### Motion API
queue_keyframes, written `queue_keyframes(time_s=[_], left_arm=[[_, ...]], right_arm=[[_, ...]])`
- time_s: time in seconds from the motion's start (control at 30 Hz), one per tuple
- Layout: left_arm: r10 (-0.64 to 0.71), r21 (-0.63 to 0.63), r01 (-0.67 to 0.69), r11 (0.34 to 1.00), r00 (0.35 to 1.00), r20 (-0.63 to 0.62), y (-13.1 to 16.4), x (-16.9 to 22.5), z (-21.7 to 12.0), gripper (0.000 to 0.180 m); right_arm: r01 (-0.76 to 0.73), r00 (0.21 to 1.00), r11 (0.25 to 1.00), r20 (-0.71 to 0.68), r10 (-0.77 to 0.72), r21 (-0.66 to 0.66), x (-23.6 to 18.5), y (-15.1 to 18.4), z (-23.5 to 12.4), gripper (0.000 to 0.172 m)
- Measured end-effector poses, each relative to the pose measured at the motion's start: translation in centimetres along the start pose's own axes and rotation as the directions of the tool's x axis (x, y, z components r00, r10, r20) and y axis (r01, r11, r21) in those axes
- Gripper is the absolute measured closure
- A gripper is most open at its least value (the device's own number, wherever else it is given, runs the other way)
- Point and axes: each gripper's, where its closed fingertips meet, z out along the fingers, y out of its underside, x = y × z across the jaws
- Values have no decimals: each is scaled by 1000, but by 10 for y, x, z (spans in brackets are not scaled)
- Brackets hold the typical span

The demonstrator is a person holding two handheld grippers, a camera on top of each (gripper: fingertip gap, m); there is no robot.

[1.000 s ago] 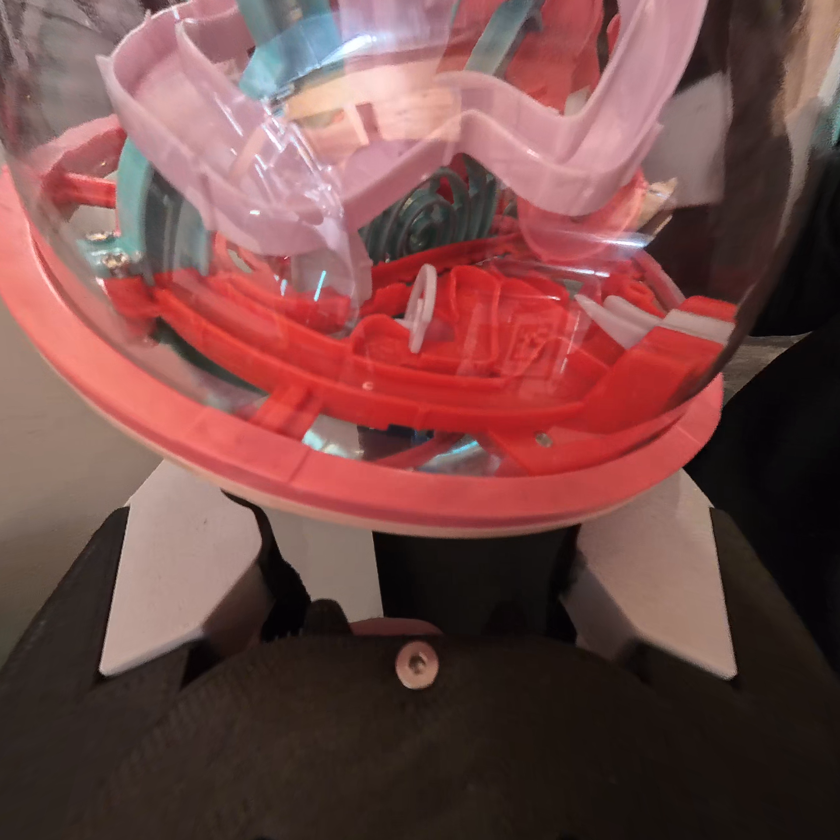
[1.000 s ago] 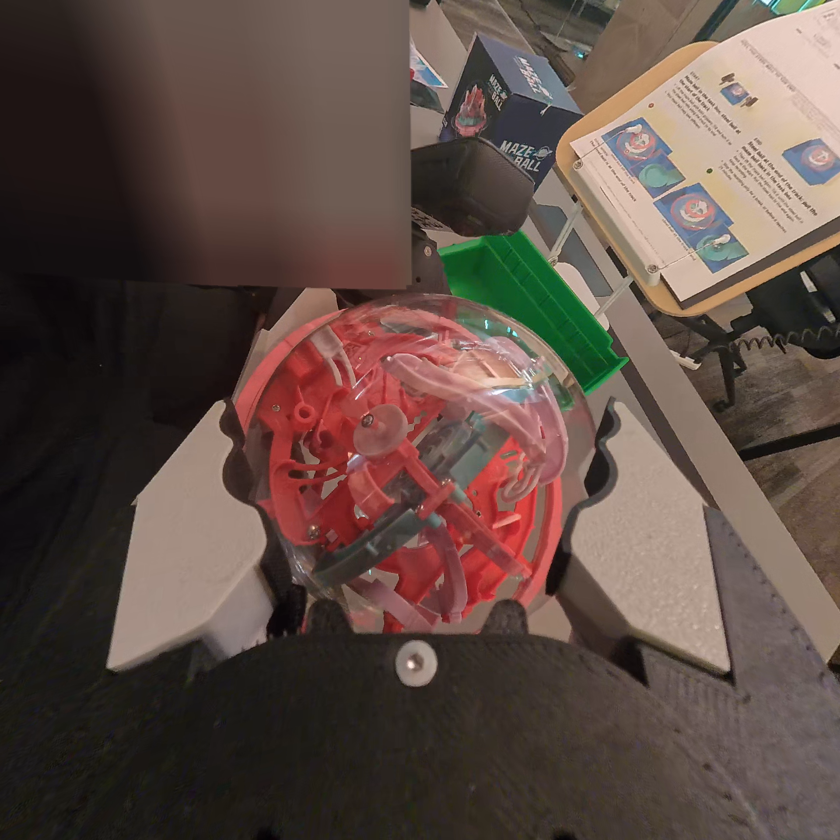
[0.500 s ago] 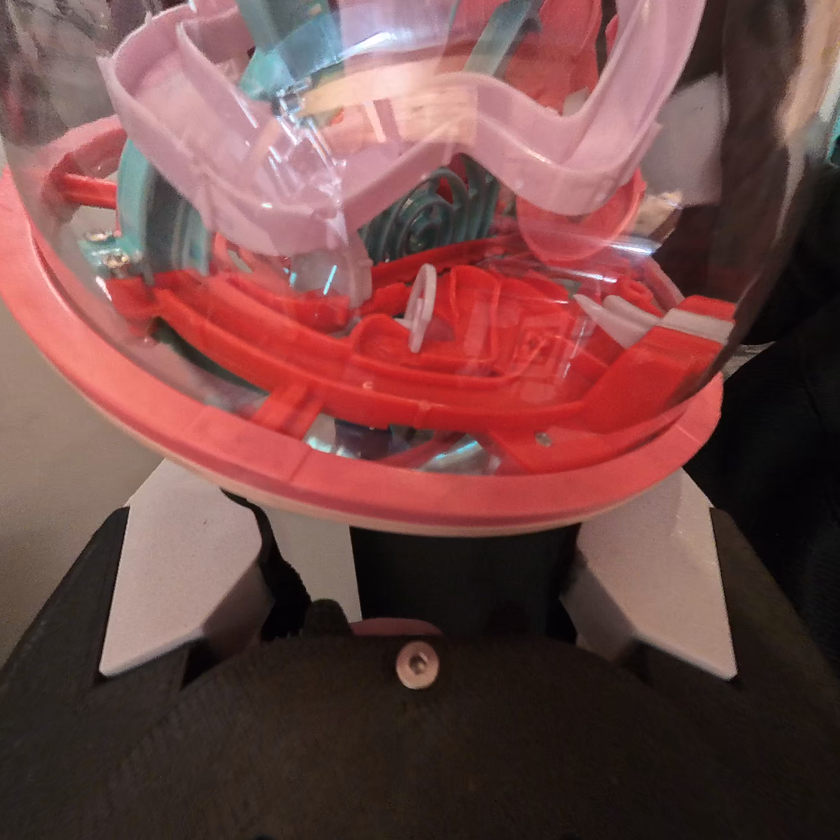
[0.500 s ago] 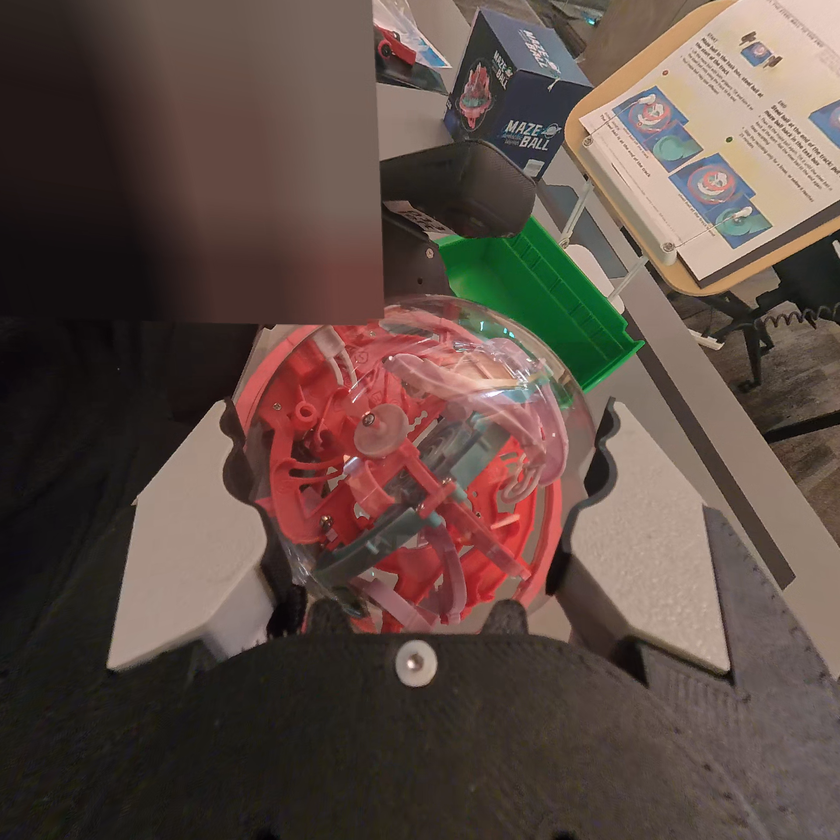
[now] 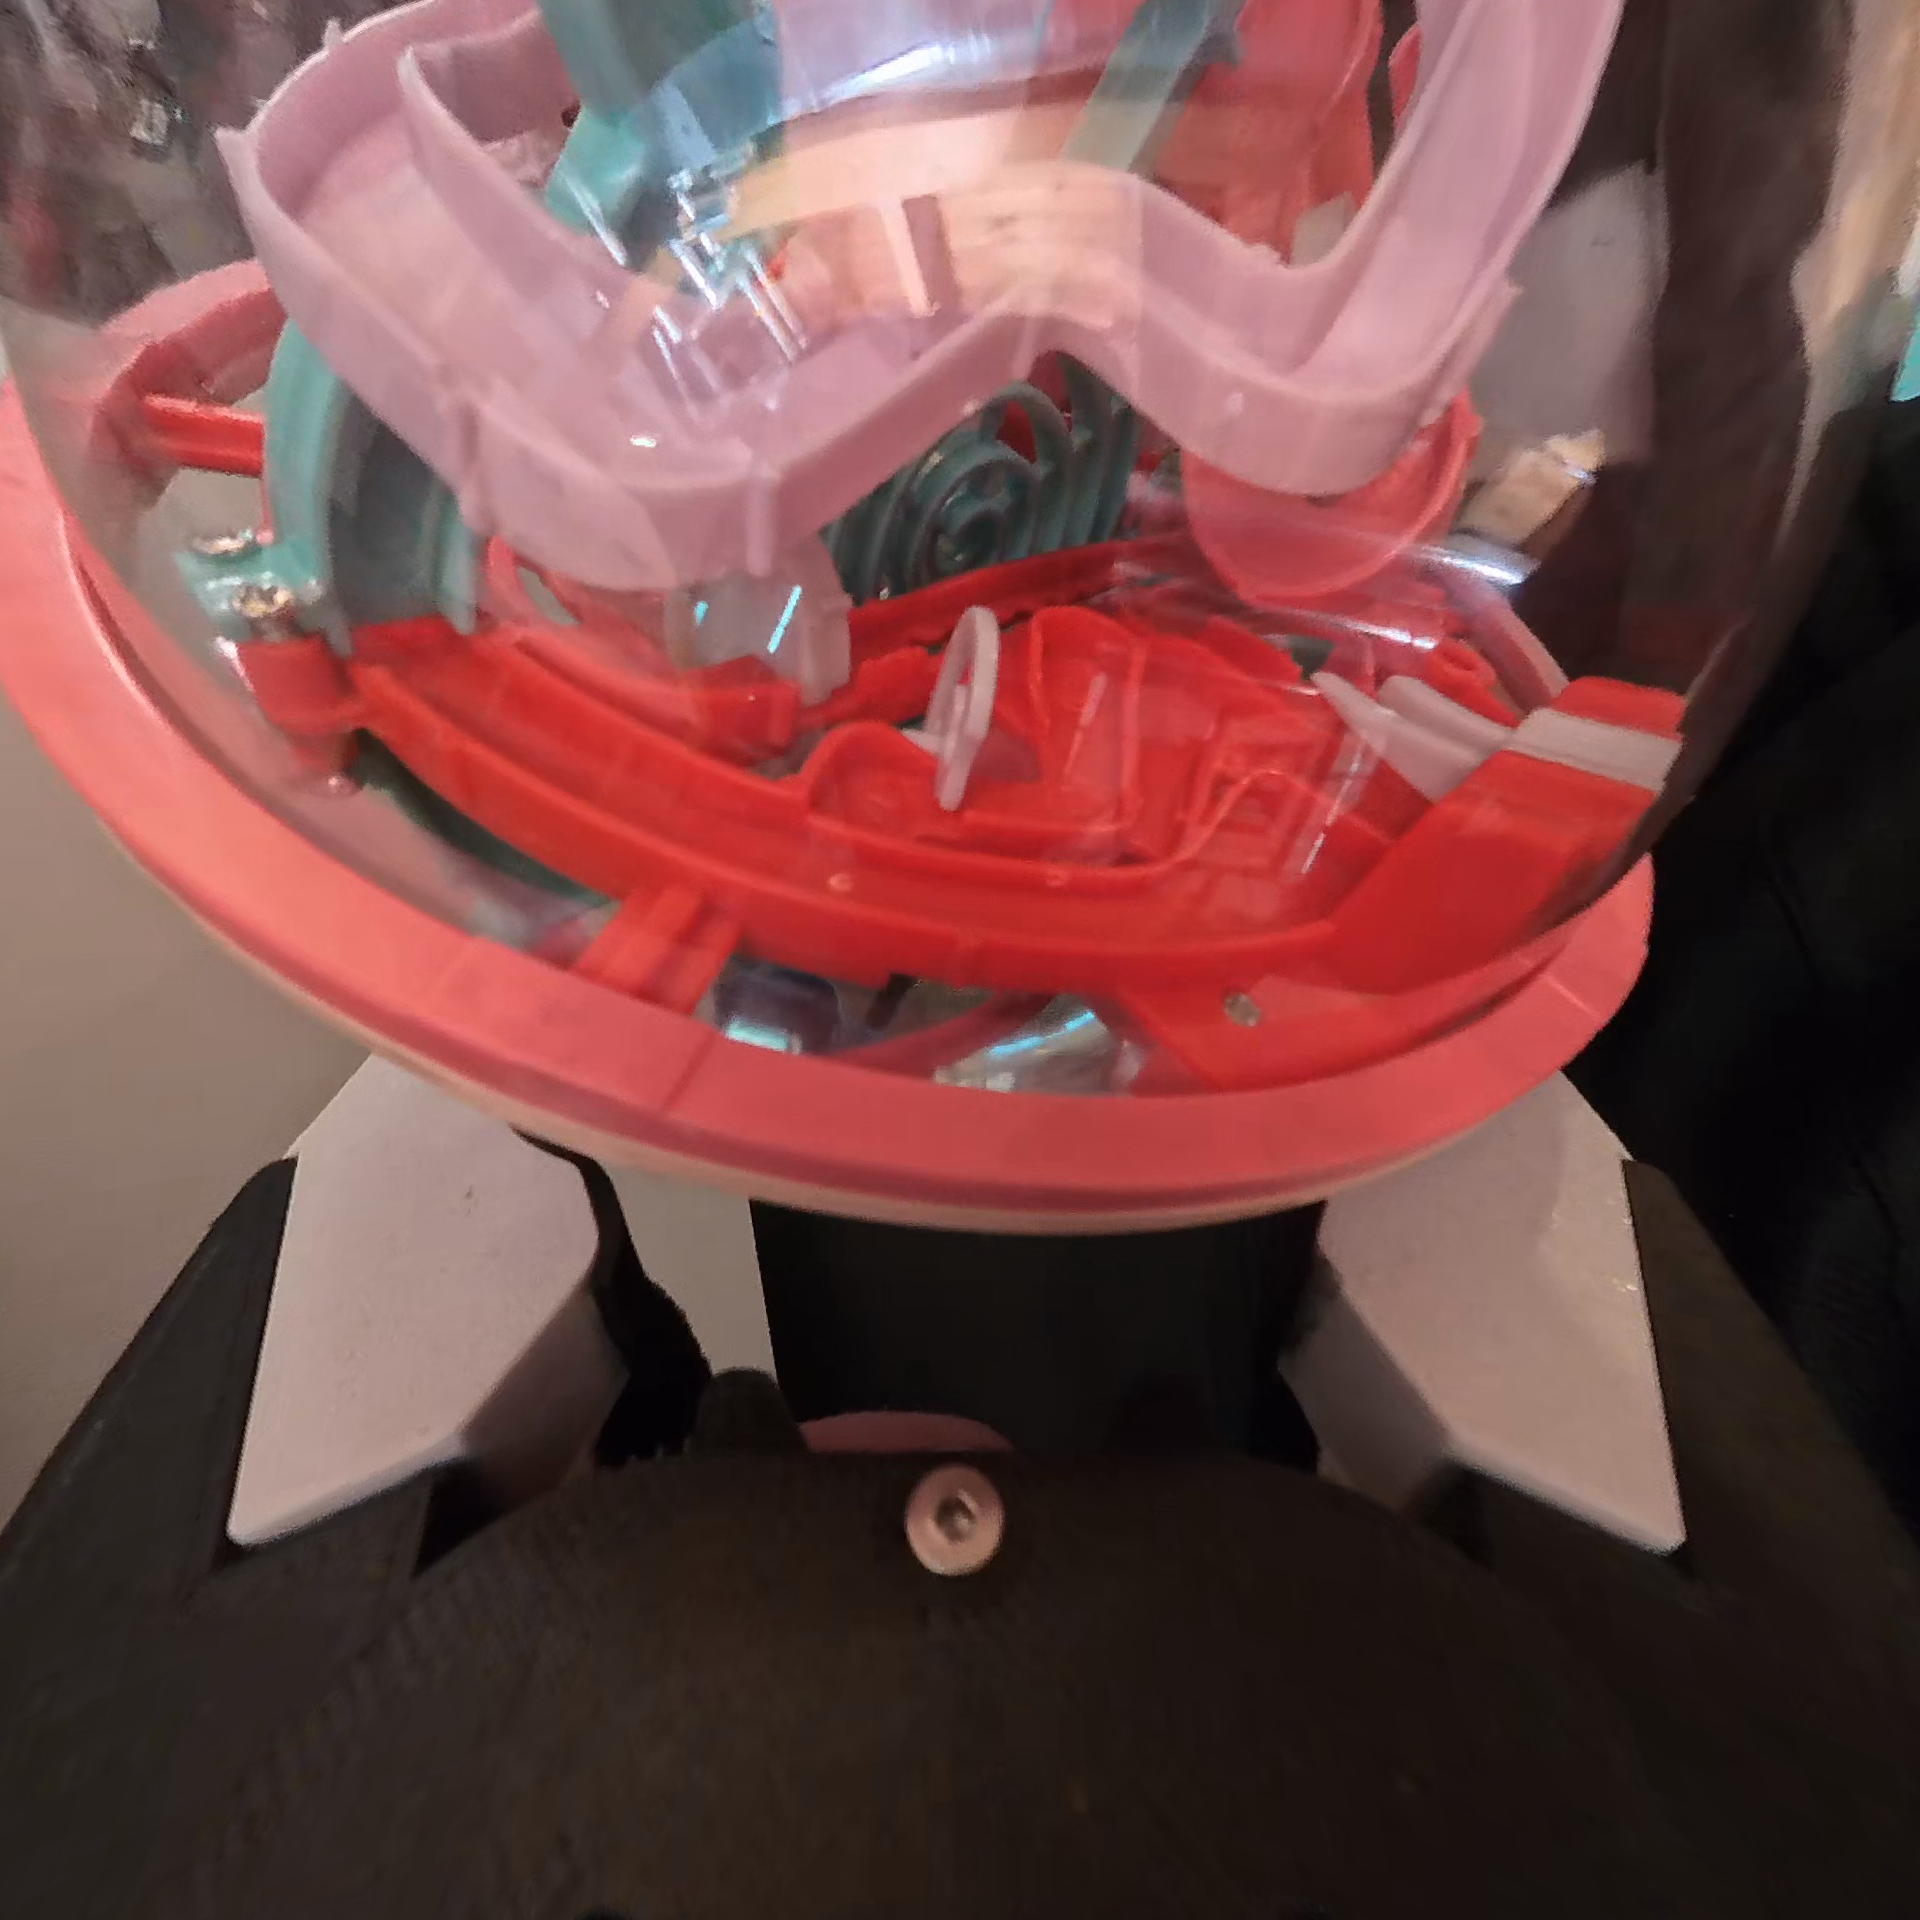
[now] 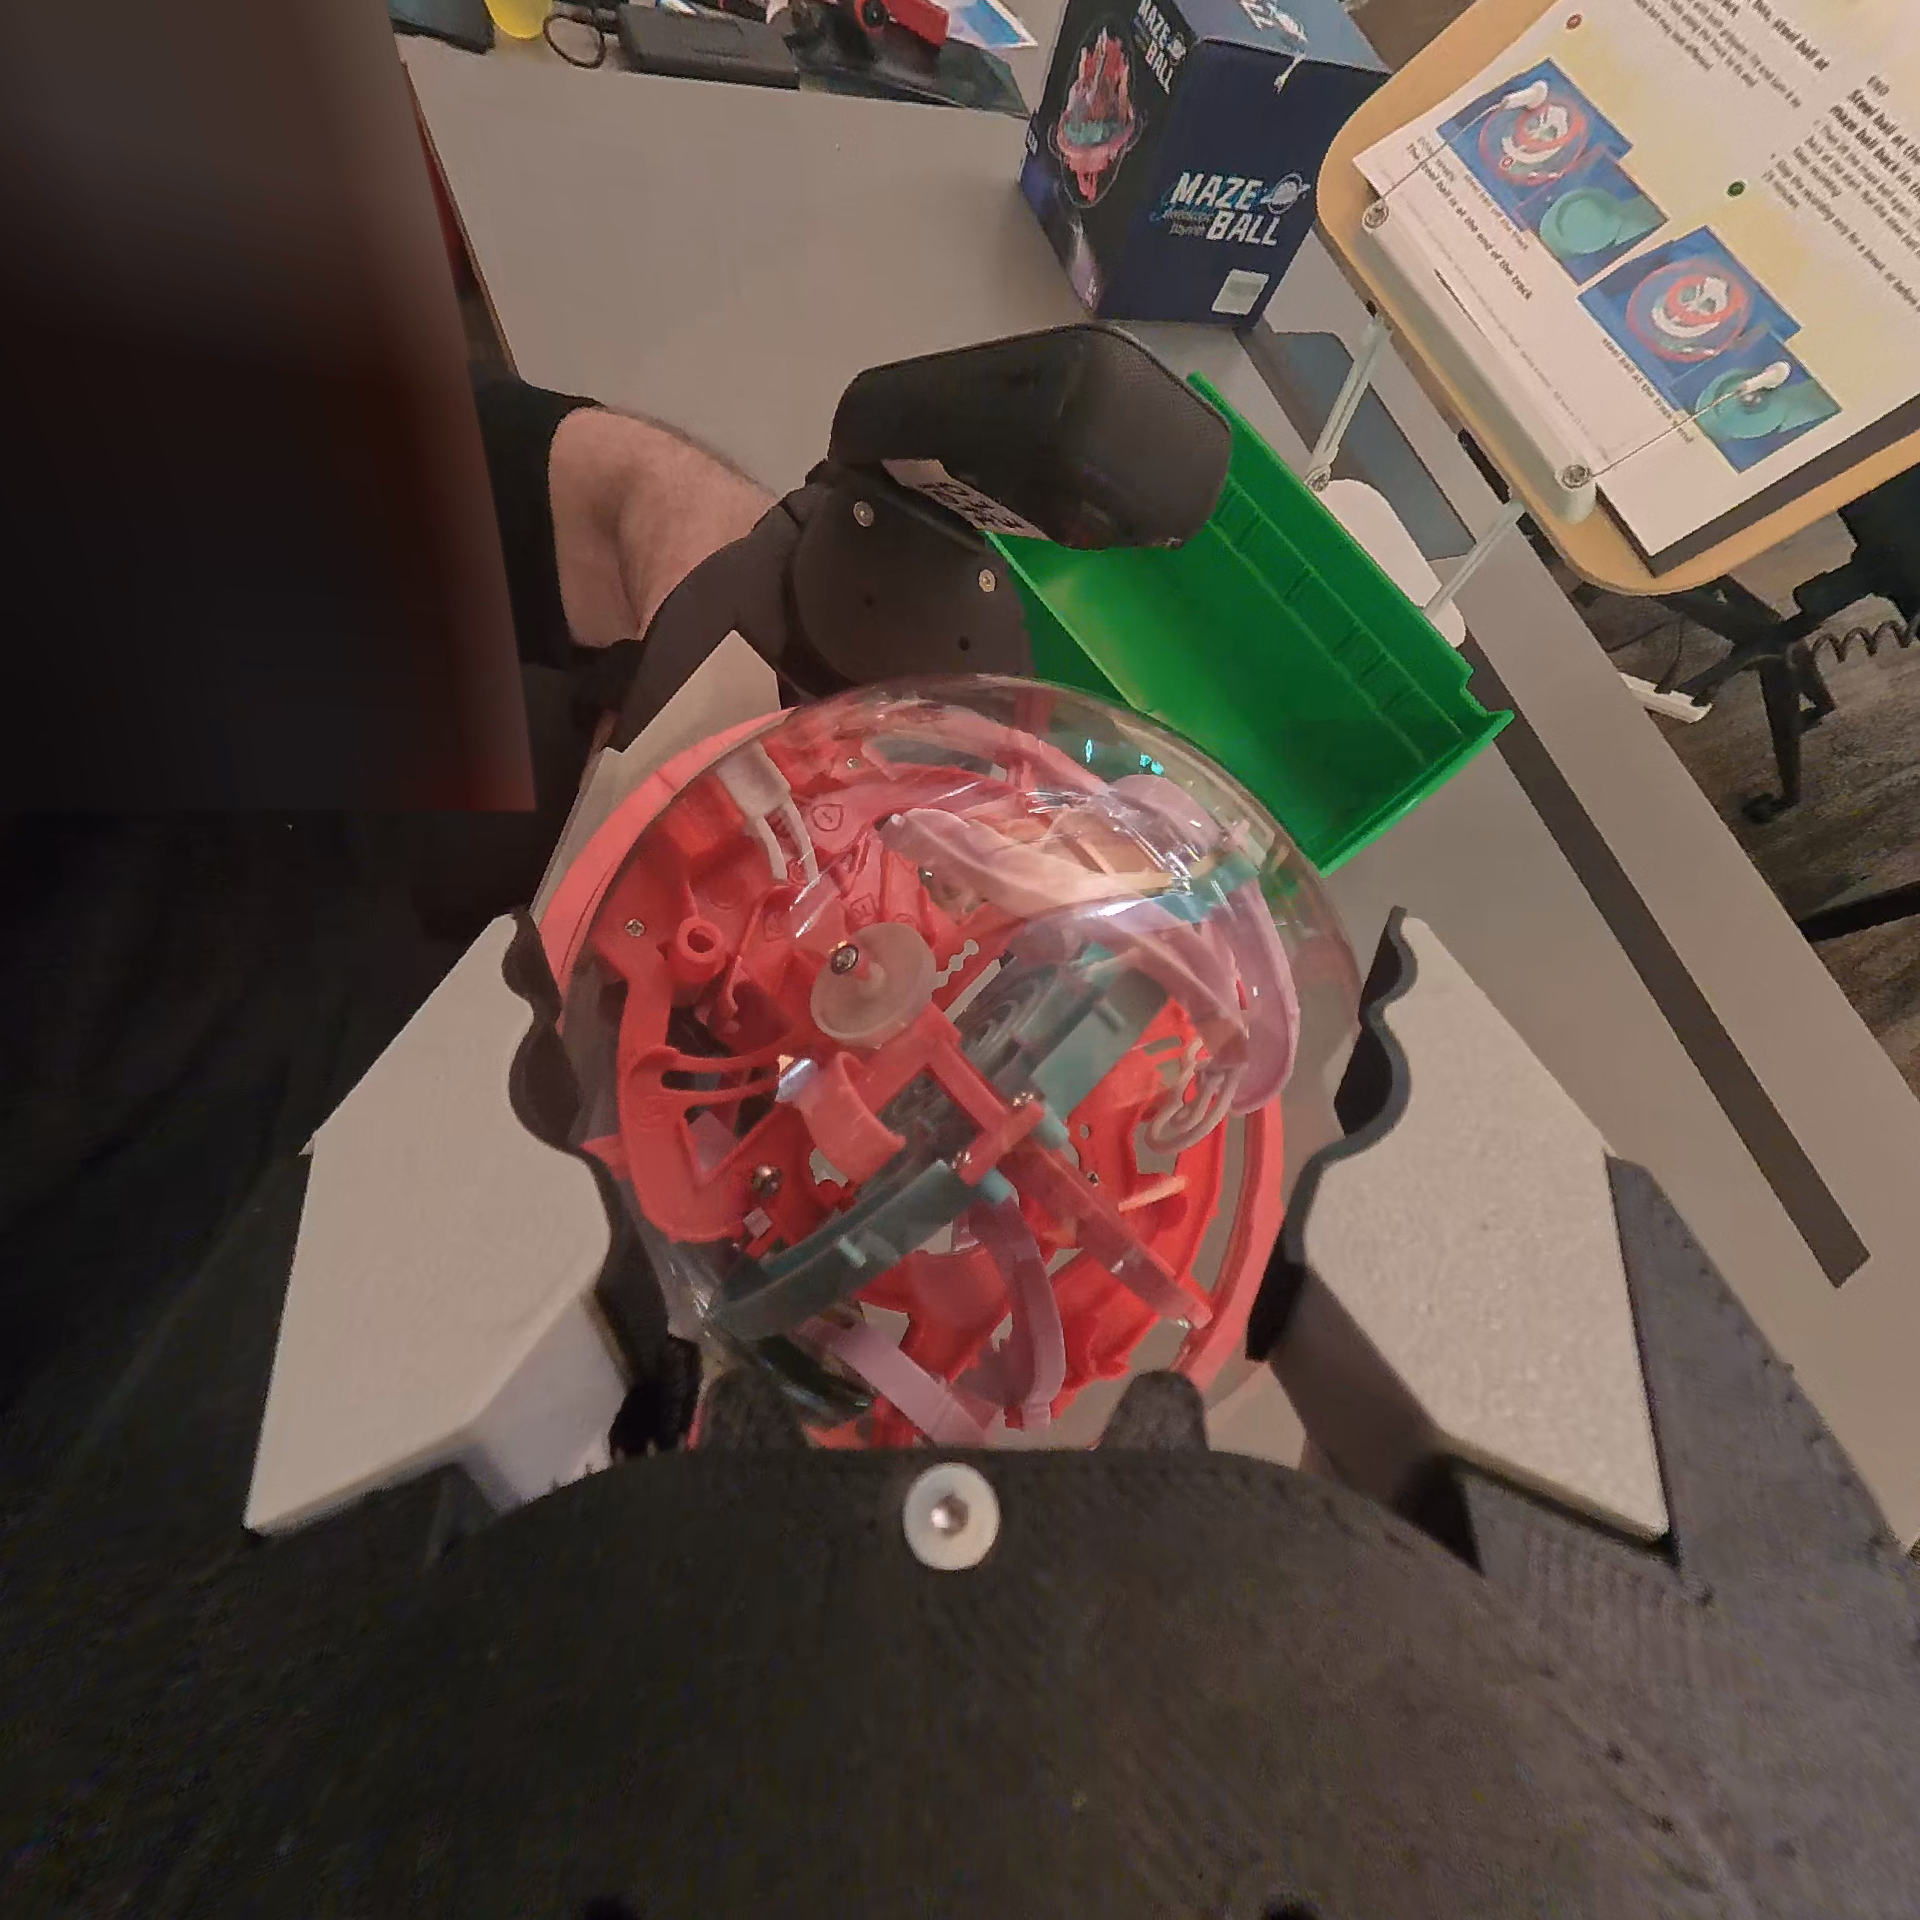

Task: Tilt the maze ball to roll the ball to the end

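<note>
The maze ball (image 6: 935,1039) is a clear sphere with a pink rim and red, lilac and teal tracks inside. My right gripper (image 6: 961,997) is shut on it; both black wavy pads (image 6: 540,1039) press its sides. My left gripper (image 5: 956,1143) holds it from the far side. Its white fingers (image 5: 416,1247) run under the pink rim (image 5: 831,1122) of the ball (image 5: 935,623), which hides the tips. The left gripper's black body (image 6: 1018,457) shows beyond the ball in the right wrist view. A small silvery glint (image 6: 795,1081) sits on a red track; I cannot tell if it is the steel ball.
A green bin (image 6: 1278,644) stands on the grey table (image 6: 727,260) just behind the ball. A blue box (image 6: 1174,177) stands farther back. A tan board with a printed sheet (image 6: 1662,260) is at the right. A person's arm (image 6: 644,520) is behind the left gripper.
Both grippers have tilted the ball together: in the right wrist view the table, bin and box have slid down and closer. The ball keeps its place in both grasps.
</note>
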Motion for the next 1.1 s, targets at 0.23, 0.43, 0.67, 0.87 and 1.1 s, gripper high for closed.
queue_keyframes(time_s=[0.23, 0.43, 0.67, 0.87, 1.1], left_arm=[[9, 1, -9, 1000, 1000, 2, -1, 2, 3, 30], [20, 3, -20, 1000, 1000, 7, -4, 4, 4, 30], [21, 21, -21, 1000, 1000, -4, -5, 5, 6, 30], [25, 61, -25, 998, 1000, -2, -11, 5, 7, 30], [68, 63, -71, 995, 997, 41, -15, 4, 5, 30]], right_arm=[[5, 1000, 1000, -9, -5, 13, -2, 2, -4, 23], [8, 1000, 1000, -20, -8, 29, -3, 0, -9, 23], [14, 1000, 1000, -21, -14, 15, -3, 1, -10, 24], [13, 1000, 1000, -23, -12, 19, -2, 1, -13, 24], [62, 997, 997, -51, -59, 56, -4, -3, -16, 23]])
